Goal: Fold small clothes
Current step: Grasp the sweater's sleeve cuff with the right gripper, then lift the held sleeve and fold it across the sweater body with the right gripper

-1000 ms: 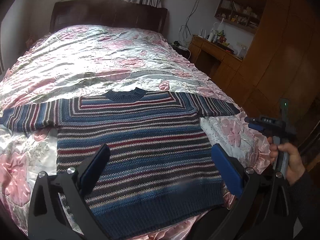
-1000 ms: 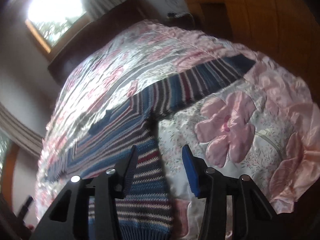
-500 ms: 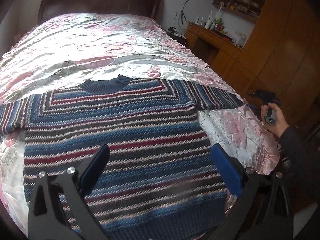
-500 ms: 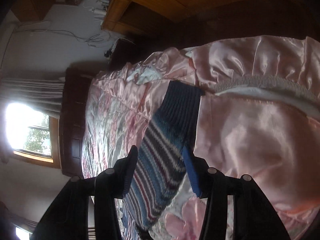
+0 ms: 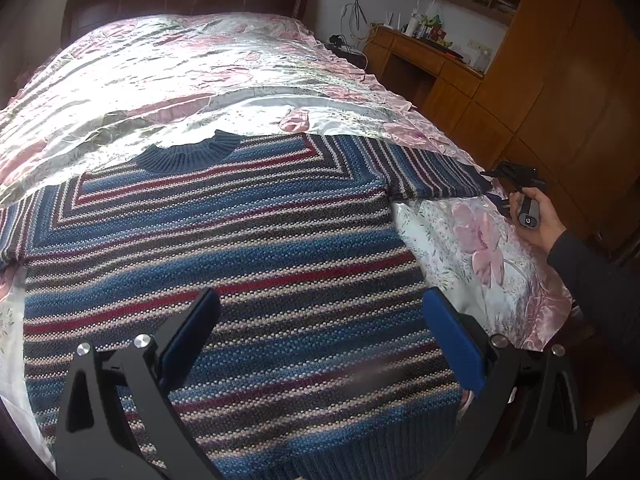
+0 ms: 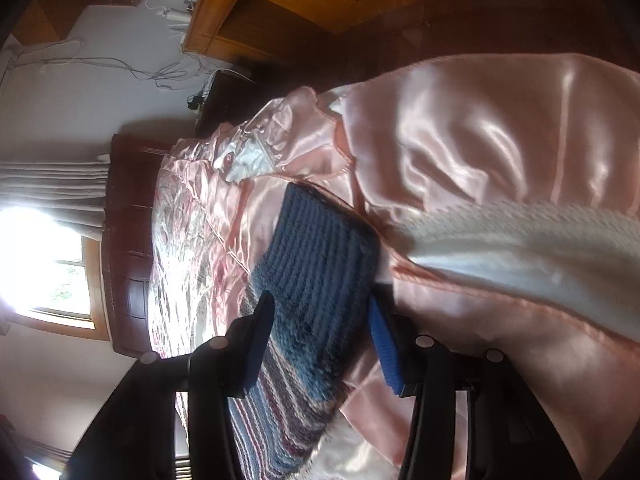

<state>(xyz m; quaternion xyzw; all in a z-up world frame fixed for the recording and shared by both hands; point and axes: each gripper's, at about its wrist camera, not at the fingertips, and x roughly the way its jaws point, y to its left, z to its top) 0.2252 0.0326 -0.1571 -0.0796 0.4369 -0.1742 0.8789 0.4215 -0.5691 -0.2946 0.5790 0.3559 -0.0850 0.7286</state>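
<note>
Right wrist: my right gripper has closed in, jaws open astride the sweater cuff; left gripper wide, empty. Sleeve fold next.

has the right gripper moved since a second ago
Yes. The right gripper has swung out along the striped knit sweater's sleeve to its dark blue ribbed cuff at the edge of the pink satin bedspread, fingers open around it.

The sweater is a thick, rough, matt knit with a ribbed cuff. Under the sweater, the bedspread is glossy, smooth satin. Beside the bedspread, the cabinets are polished wood. The finger pads look like matt plastic.
</note>
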